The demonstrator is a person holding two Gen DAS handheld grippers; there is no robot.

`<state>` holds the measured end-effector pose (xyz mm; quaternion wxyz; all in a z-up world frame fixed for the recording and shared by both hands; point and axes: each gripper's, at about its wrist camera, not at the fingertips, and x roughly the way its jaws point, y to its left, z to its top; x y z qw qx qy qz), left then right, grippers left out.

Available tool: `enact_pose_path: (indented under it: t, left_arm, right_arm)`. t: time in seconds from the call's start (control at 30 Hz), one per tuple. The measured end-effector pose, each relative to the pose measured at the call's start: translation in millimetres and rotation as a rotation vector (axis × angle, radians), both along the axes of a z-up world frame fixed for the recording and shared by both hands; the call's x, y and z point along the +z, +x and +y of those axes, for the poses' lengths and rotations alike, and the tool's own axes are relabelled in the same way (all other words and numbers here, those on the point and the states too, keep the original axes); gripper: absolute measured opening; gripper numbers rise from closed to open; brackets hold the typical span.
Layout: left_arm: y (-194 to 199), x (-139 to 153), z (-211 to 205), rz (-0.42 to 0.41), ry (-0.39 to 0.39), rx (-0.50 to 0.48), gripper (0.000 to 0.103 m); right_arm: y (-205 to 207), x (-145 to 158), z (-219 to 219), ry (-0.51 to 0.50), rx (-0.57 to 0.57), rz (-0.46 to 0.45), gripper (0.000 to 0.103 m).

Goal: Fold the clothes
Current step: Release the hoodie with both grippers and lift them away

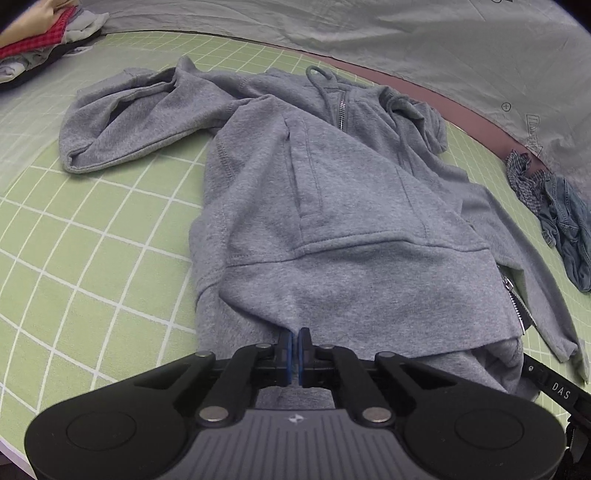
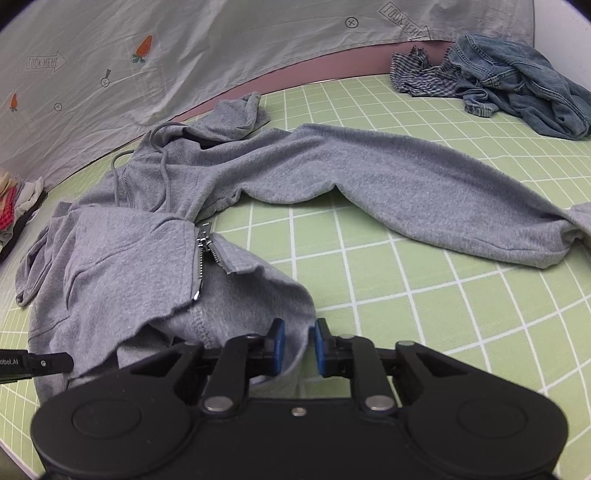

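Observation:
A grey zip hoodie (image 1: 332,206) lies crumpled on the green grid mat (image 1: 74,240), with its hood and one sleeve toward the far side. My left gripper (image 1: 294,338) is shut on the hoodie's near hem, and its blue pads pinch the edge of the fabric. In the right wrist view the hoodie (image 2: 129,266) has its zipper open, and its other sleeve (image 2: 424,192) stretches off to the right. My right gripper (image 2: 299,341) stands open around the near bottom corner of the hoodie. The fabric rests against the left pad, and a gap shows at the right pad.
A heap of denim (image 2: 517,81) and a checked cloth (image 2: 417,74) sit at the mat's far right. A pile of mixed clothes (image 1: 44,40) lies at the far left. A grey printed sheet (image 1: 369,29) hangs behind the table.

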<state>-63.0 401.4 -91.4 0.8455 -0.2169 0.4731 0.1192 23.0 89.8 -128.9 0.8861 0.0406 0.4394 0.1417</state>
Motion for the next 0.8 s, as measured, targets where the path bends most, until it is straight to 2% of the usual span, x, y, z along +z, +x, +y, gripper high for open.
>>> enact_pose_path:
  t: [0.1,0.2,0.33,0.43,0.5,0.67,0.8]
  left_arm:
    - [-11,13,10,-0.041,0.01,-0.009,0.003]
    - [-29,29,28,-0.083,0.009,0.009,0.003]
    - [-57,46,58,-0.108,0.053,0.048,0.003]
    - [-80,49,87,-0.102,0.094,0.086,0.003]
    - [-97,46,111,-0.094,0.087,0.13,0.003]
    - [-126,30,148,-0.048,0.06,0.189,0.003]
    - [-138,21,158,-0.007,0.055,0.192,0.003]
  right_arm:
    - [-13,8,5,-0.028,0.006,-0.062,0.002]
    - [-28,19,8,-0.03,-0.03,-0.101,0.002]
    - [-53,28,14,-0.026,-0.082,-0.111,0.004]
    - [-73,34,18,-0.004,-0.121,-0.116,0.019]
    - [-87,37,20,0.018,-0.148,-0.12,0.033]
    - [-121,42,31,0.075,-0.206,-0.12,0.045]
    - [-137,40,44,0.088,-0.19,-0.111,0.048]
